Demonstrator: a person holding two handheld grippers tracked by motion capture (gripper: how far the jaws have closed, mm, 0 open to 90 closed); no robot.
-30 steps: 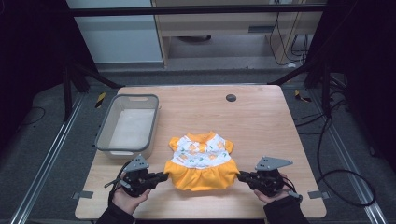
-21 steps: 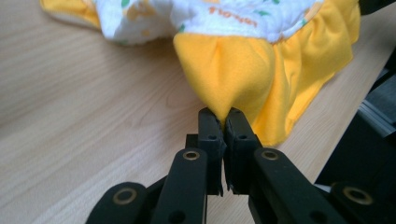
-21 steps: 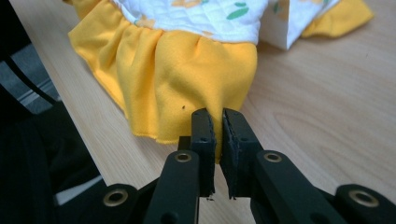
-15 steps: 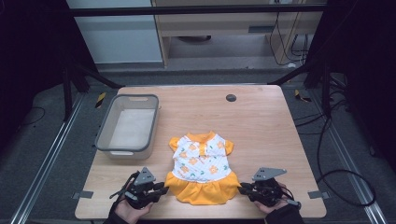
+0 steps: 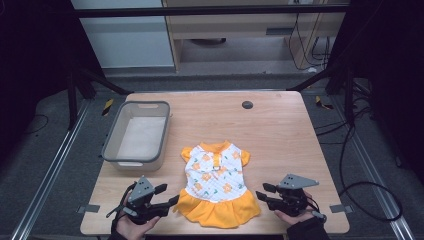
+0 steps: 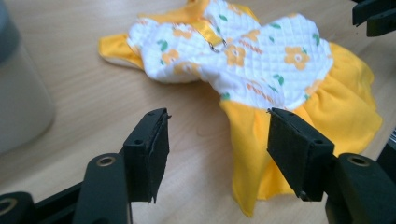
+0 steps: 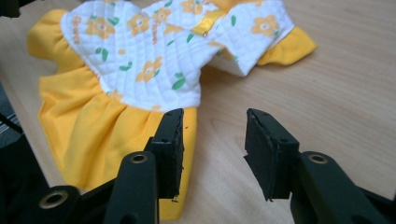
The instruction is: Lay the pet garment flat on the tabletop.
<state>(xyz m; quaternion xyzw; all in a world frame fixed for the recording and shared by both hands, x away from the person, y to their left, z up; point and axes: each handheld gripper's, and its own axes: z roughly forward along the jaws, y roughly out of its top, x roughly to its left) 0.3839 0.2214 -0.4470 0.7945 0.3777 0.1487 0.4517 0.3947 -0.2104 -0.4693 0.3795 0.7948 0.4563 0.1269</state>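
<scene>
A small dress, with a white flowered top and a yellow skirt, lies flat on the wooden table, skirt toward the front edge. My left gripper sits at the skirt's left edge. Its jaws have just been opening, and the skirt's hem lies loose between them, touched by neither pad. At the skirt's right edge rests my right gripper. Its jaws have also just been opening, and bare wood shows between them. The dress lies beside its left jaw.
A grey plastic bin stands on the left half of the table, behind my left gripper, and shows as a blurred wall in the left gripper view. A dark round hole marks the table's far side. Cables run over the floor at the right.
The dress was bunched with its skirt gripped at both sides; it has been drawn toward the front edge and laid flat. Both grippers have let go and opened.
</scene>
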